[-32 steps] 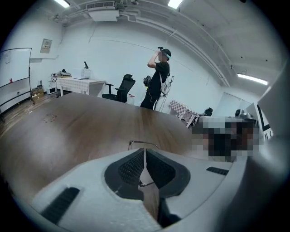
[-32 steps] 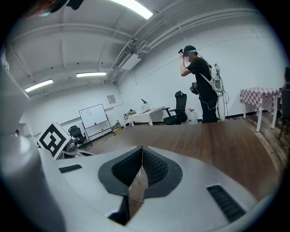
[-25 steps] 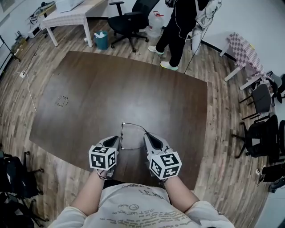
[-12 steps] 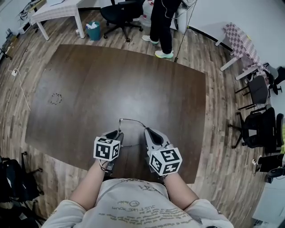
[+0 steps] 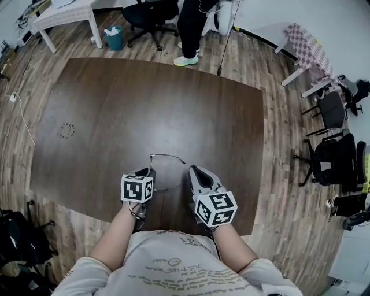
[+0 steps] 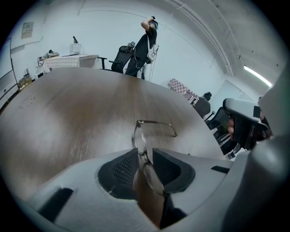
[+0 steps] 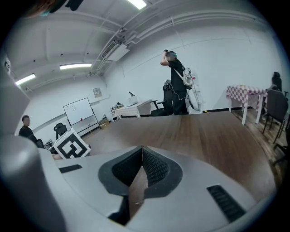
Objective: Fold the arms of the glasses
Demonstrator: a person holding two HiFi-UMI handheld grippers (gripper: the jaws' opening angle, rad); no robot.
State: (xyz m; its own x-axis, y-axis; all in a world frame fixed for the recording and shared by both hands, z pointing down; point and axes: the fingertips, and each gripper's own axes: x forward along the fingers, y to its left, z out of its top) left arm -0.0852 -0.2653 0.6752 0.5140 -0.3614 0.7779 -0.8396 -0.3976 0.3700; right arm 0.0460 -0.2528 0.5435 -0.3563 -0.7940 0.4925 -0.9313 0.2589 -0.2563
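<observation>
Thin metal-framed glasses [image 5: 166, 154] hang just over the near part of the dark wooden table [image 5: 144, 98]. My left gripper [image 5: 149, 171] is shut on their front: in the left gripper view the lens rim [image 6: 141, 141] stands on edge between the pads [image 6: 124, 166]. One arm [image 6: 158, 123] sticks out unfolded to the right, away from the lenses. My right gripper [image 5: 193, 169] is a little to the right of the glasses, shut, with nothing between its pads [image 7: 154, 166] and apart from the frame. The other arm of the glasses is hidden.
A person [image 5: 193, 20] stands beyond the table's far edge. Office chairs [image 5: 332, 162] and a checkered table [image 5: 306, 52] are to the right, a white table [image 5: 63, 14] and a teal bin [image 5: 114, 37] at the far left. Bags [image 5: 17, 237] lie on the floor near left.
My left gripper has sunk toward the tabletop with the glasses still pinched in it. The right gripper has shifted slightly and stays shut.
</observation>
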